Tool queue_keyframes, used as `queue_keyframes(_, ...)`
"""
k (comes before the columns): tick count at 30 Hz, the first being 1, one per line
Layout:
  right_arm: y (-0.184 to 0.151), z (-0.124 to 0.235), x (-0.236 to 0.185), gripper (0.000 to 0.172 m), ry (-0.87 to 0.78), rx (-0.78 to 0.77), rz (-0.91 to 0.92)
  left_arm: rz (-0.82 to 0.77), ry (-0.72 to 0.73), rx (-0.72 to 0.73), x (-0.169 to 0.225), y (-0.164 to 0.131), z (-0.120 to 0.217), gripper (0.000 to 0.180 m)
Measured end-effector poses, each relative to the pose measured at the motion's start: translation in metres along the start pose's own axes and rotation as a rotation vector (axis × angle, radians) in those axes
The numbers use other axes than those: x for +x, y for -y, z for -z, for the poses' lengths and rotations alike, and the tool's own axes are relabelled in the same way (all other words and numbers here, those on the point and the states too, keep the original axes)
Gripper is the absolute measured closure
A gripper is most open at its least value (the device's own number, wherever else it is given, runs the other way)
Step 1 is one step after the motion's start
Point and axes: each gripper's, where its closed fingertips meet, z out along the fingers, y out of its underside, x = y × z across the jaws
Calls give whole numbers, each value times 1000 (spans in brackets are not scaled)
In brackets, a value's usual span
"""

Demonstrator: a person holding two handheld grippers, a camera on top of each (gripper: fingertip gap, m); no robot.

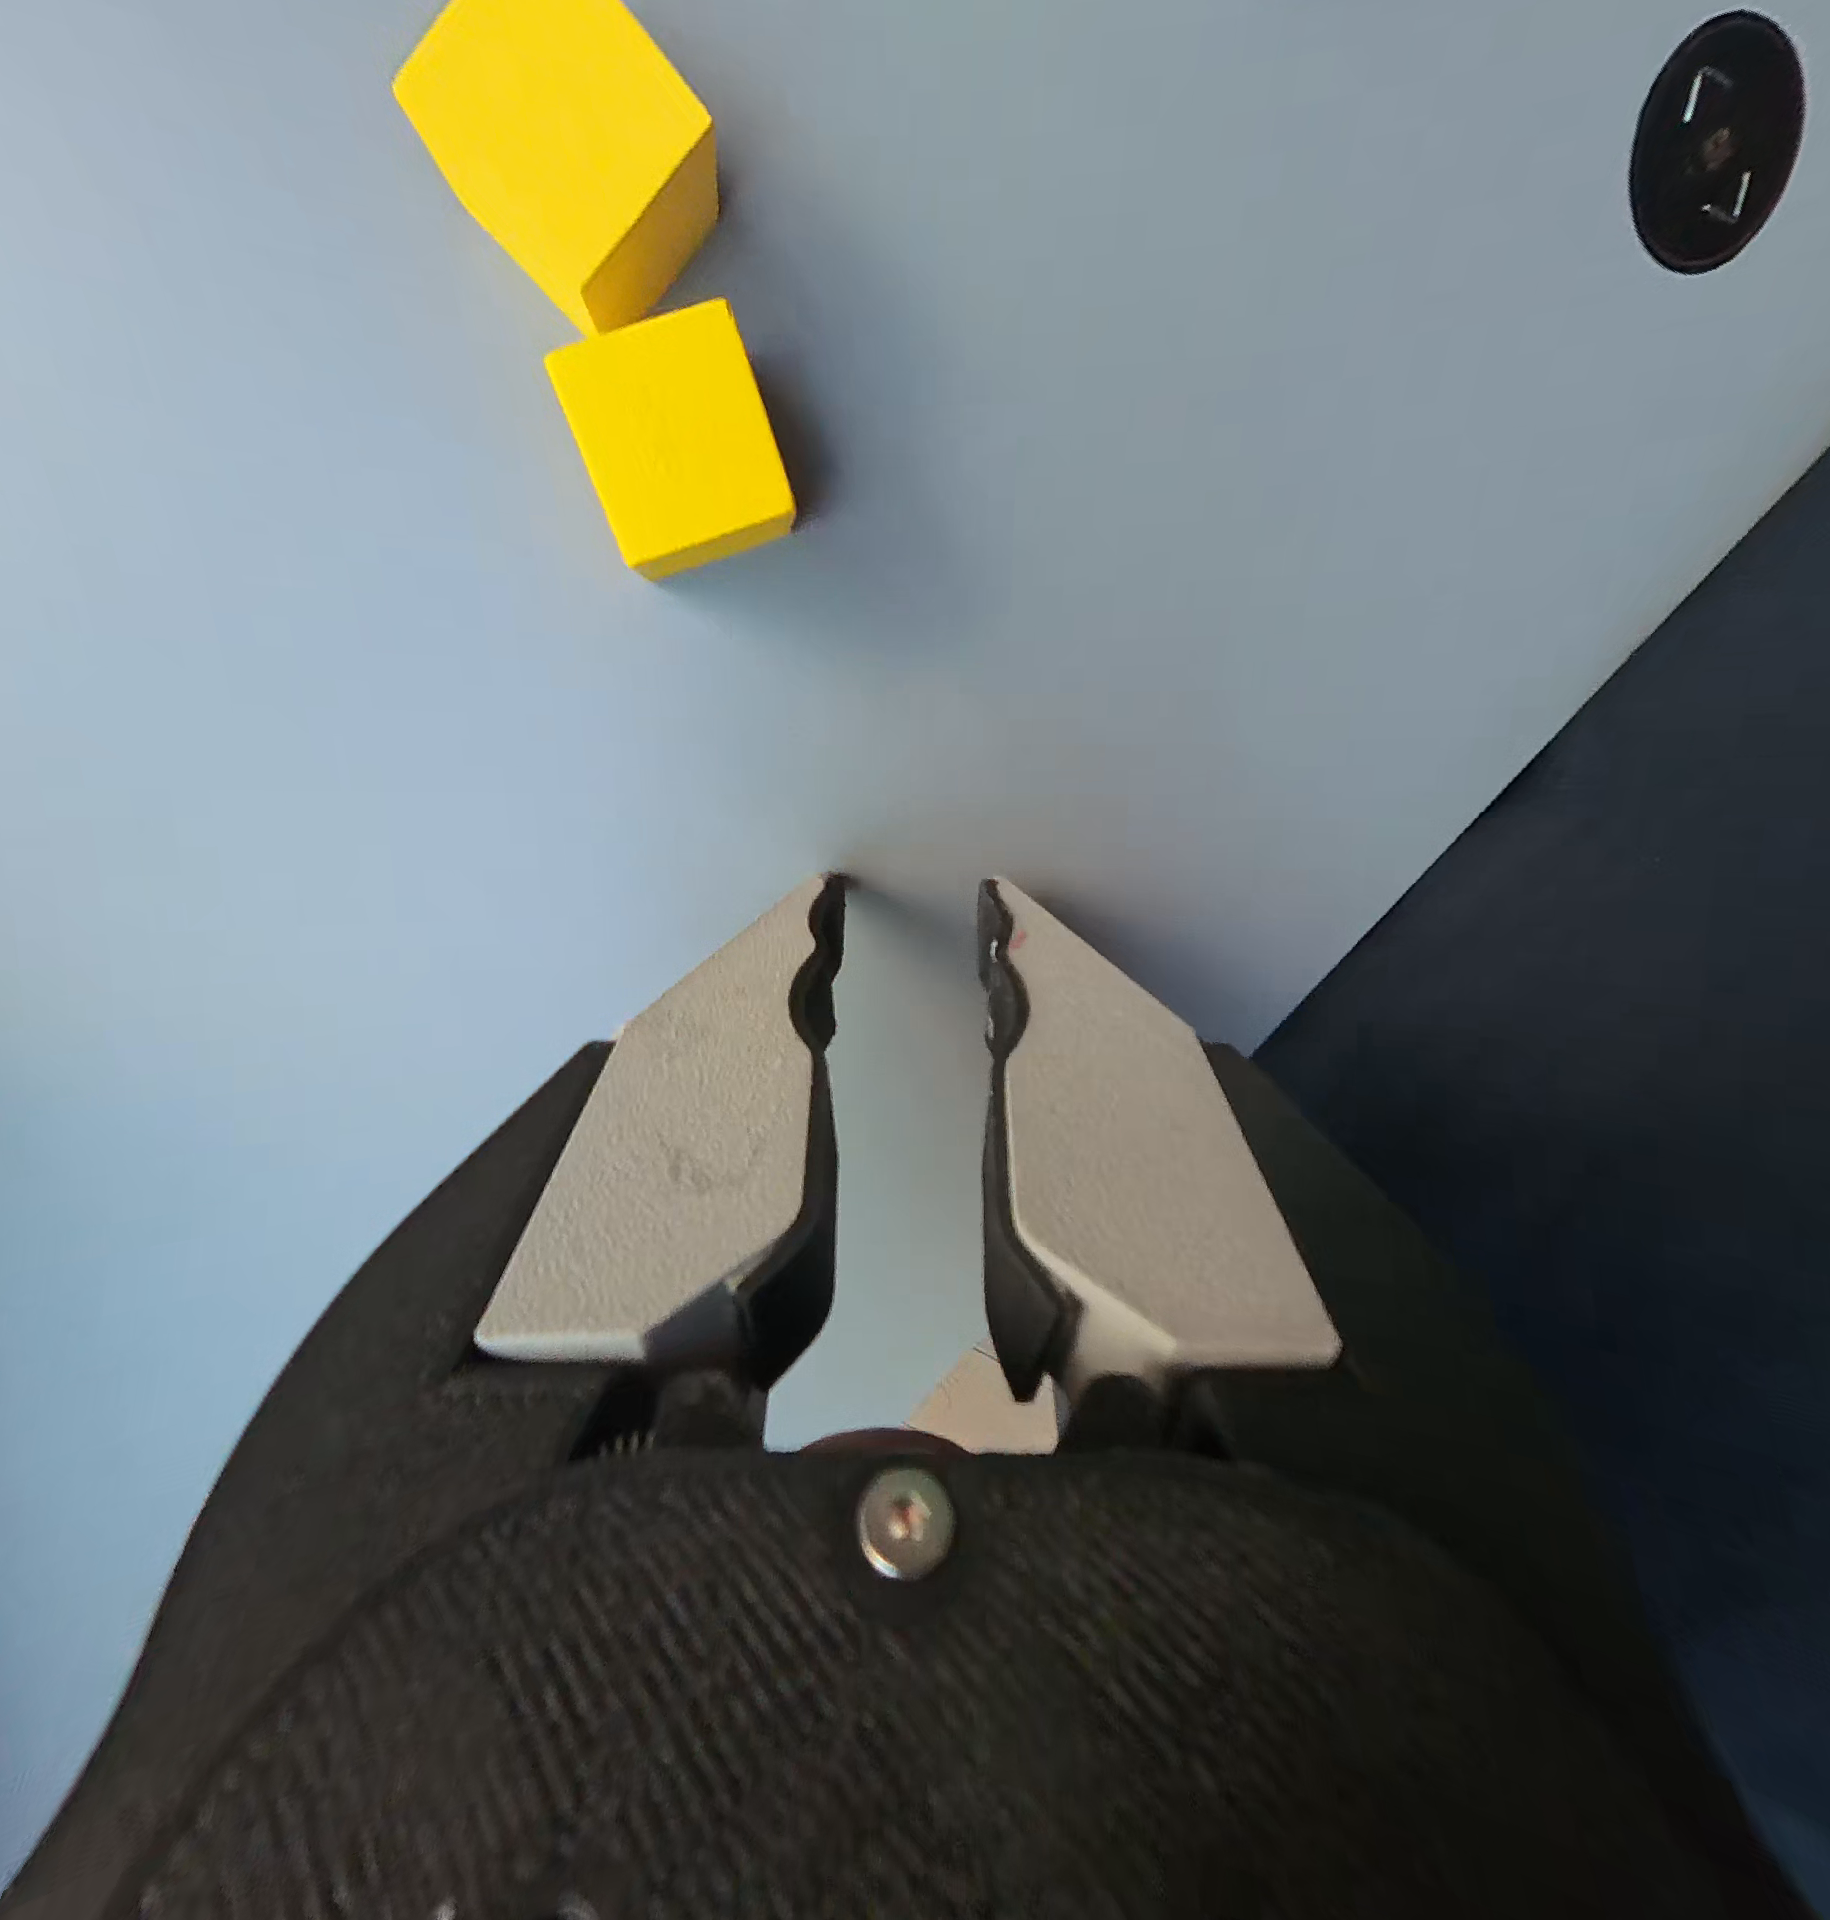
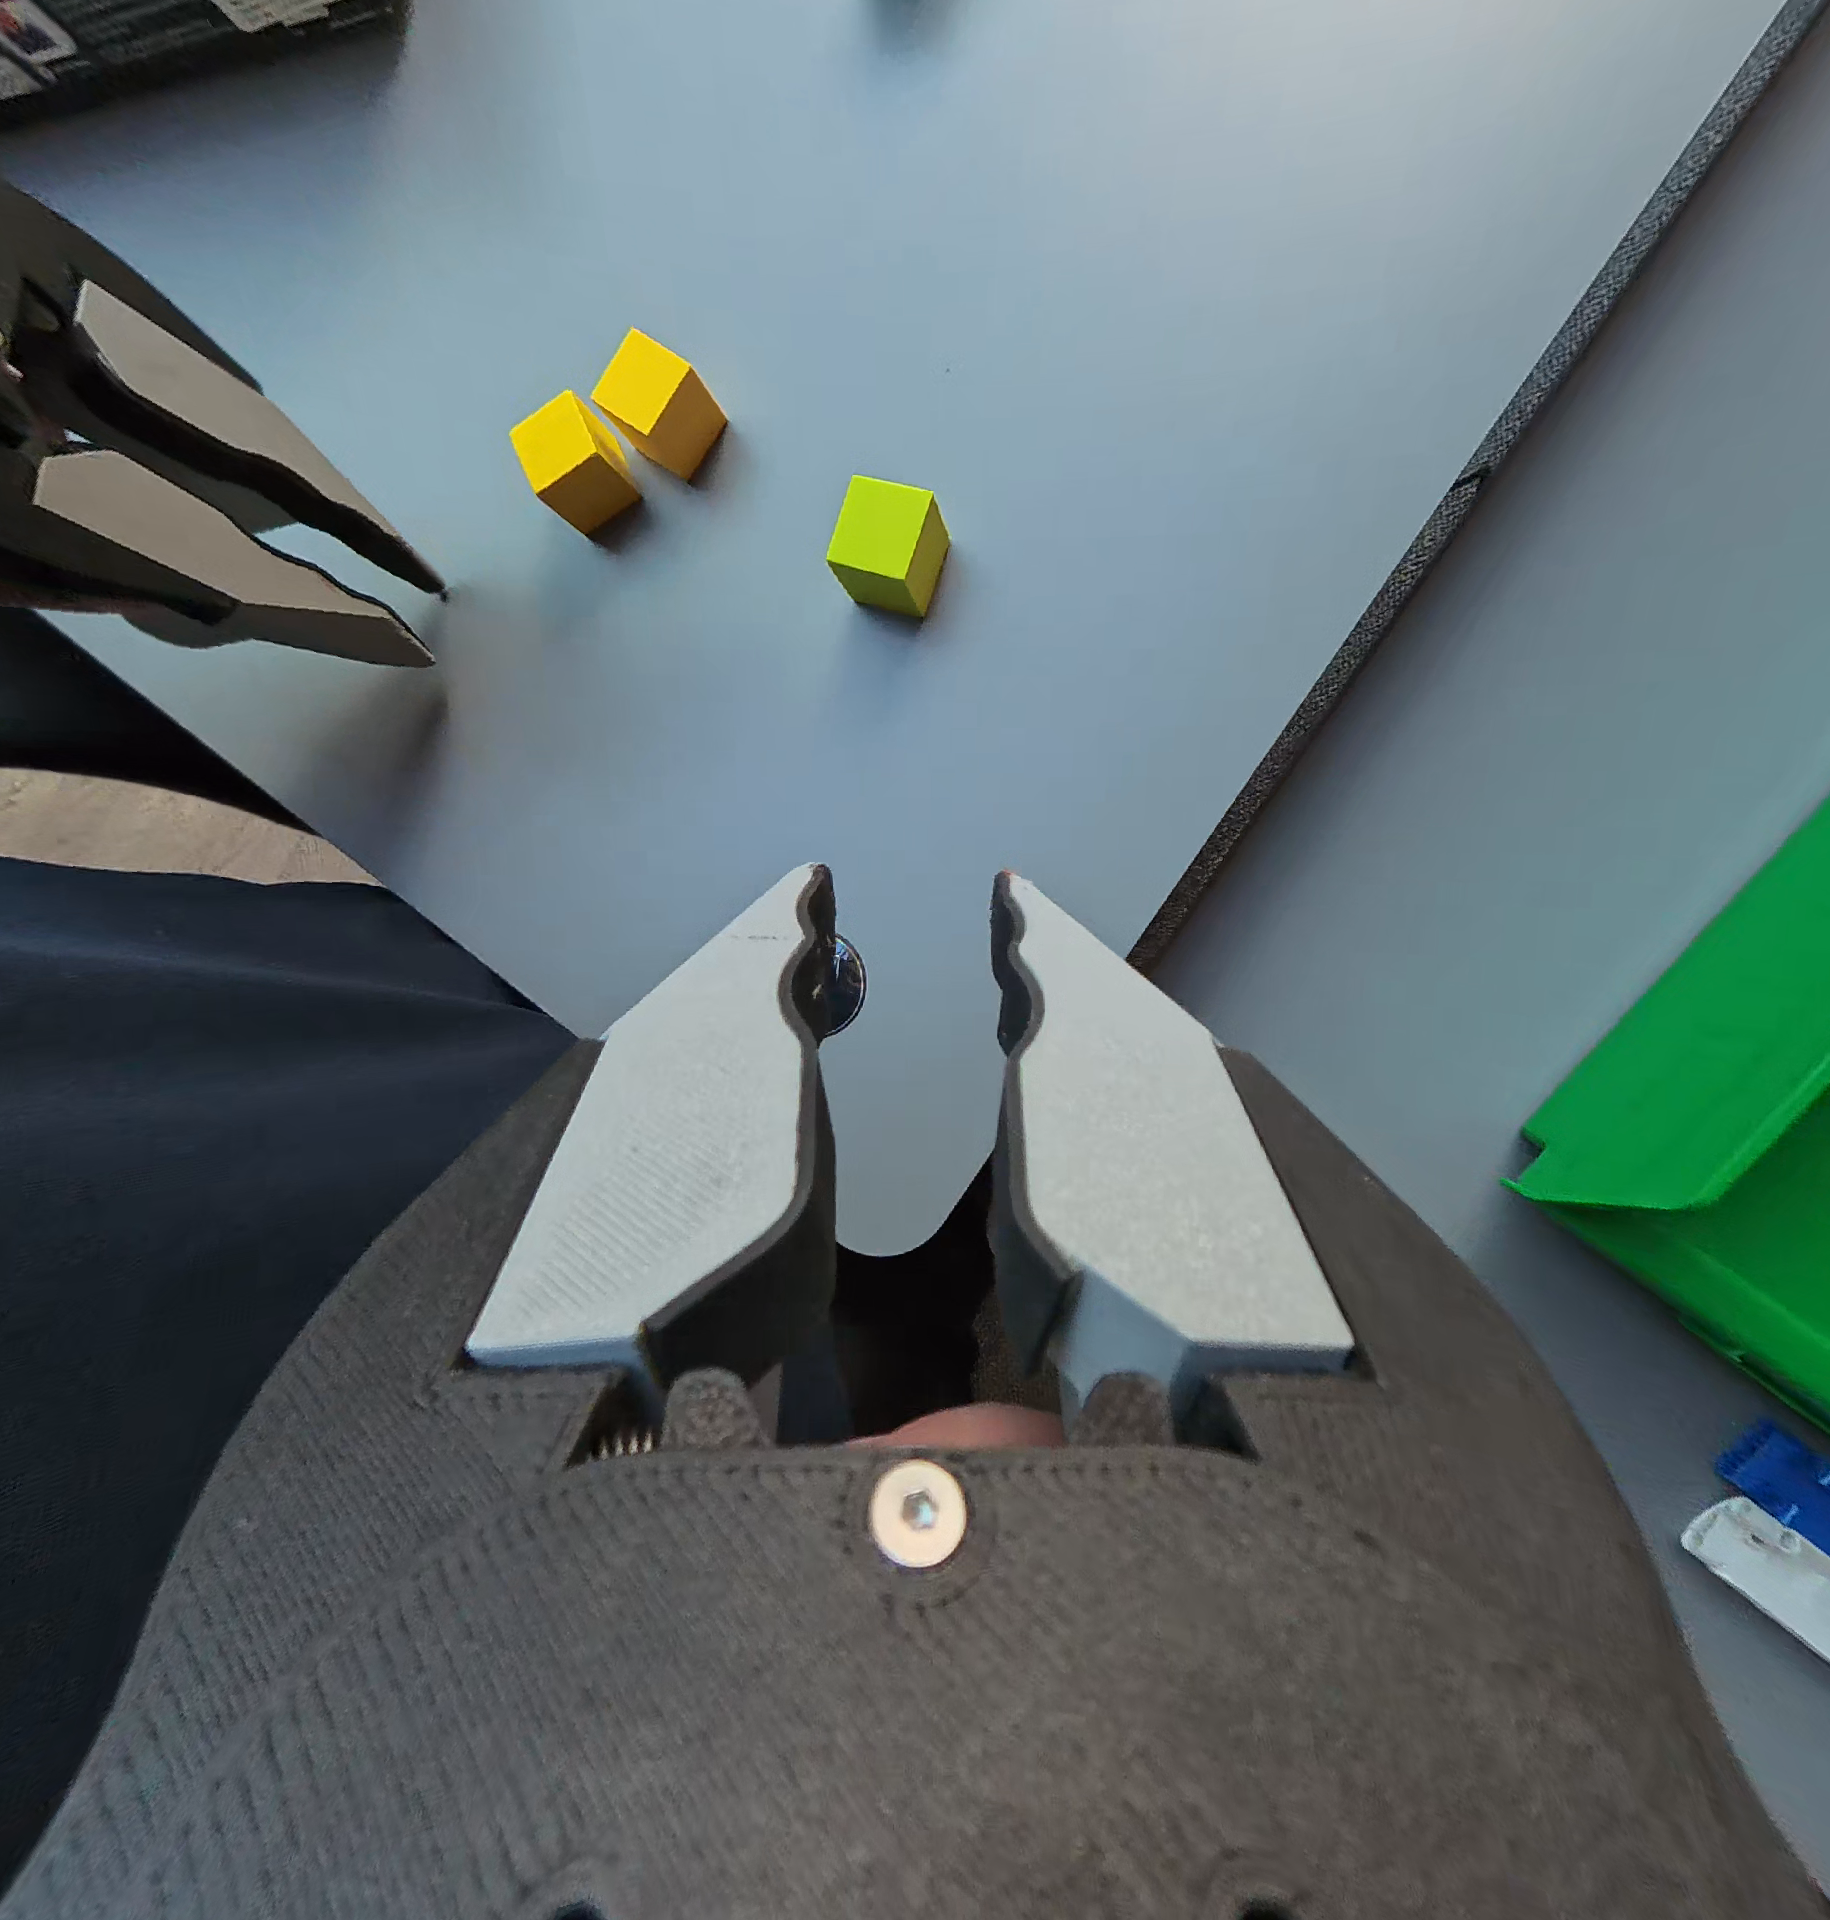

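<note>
With both your left gripper (image 1: 911, 883) and right gripper (image 2: 911, 873) parted on nothing, keep the left tips low over the bench (image 1: 267, 935), squared to the nearer yellow cube (image 1: 672, 436), which touches the farther yellow cube (image 1: 558, 156) toward mid-bench.

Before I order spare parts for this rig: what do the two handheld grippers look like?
Both match. The left gripper and right gripper each have two flat, light grey fingers tapering to points, lined inside with wavy black pads. They sit in a rounded black body with ridged printed texture, with a silver screw at its centre. No cables show.
</note>
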Motion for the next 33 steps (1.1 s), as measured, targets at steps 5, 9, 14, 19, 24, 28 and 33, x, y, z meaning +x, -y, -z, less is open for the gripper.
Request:
queue_keyframes(5, -8, -2, 2, 144, 39, -4, 10, 35, 3, -18, 10, -4, 0, 157)
queue_keyframes(9, -12, 0, 12, 144, 38, 8, 4, 25, 16, -23, 15, 0, 2, 157)
queue_keyframes(14, -10, 4, 24, 145, 33, 33, -22, 40, 48, -11, 7, 5, 5, 156)
queue_keyframes(19, -13, 9, 28, 145, 20, 56, -47, 62, 114, 50, -21, 13, 21, 155)
queue_keyframes(24, -29, 9, 23, 146, 21, 29, -61, 171, 160, 68, -57, 5, 32, 144)
queue_keyframes(28, -35, 6, 18, 146, 24, 10, -58, 249, 108, 113, -62, 6, 36, 137)
queue_keyframes(33, -28, 3, 13, 146, 31, 10, -45, 233, 2, 139, -42, 34, 24, 128)
